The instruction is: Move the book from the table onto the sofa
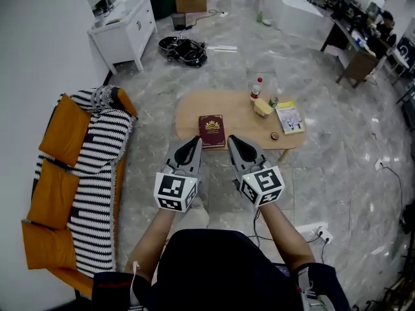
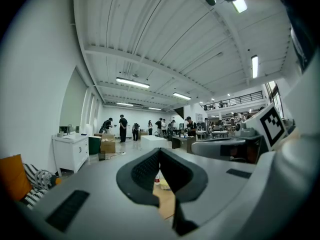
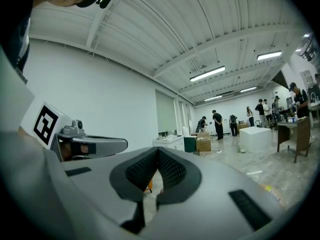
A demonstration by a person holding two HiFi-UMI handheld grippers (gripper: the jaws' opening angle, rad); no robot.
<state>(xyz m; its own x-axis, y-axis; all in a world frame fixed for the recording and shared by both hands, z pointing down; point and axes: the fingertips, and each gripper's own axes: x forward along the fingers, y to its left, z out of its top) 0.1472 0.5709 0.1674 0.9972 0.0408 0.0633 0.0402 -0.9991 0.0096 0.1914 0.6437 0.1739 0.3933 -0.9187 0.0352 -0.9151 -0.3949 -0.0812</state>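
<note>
The left gripper (image 1: 192, 144) and right gripper (image 1: 234, 144) were clenched shut and empty. The maroon book (image 1: 211, 131) lay on the oval wooden table (image 1: 194, 111) just beyond them.

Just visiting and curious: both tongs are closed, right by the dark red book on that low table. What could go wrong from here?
The left tongs and right tongs are shut; unless opened, they would likely shove the maroon book across the wooden table.
The book lies flat, so a grip may slip.
The sofa carries a rumpled striped blanket; the book might slide off.
</note>
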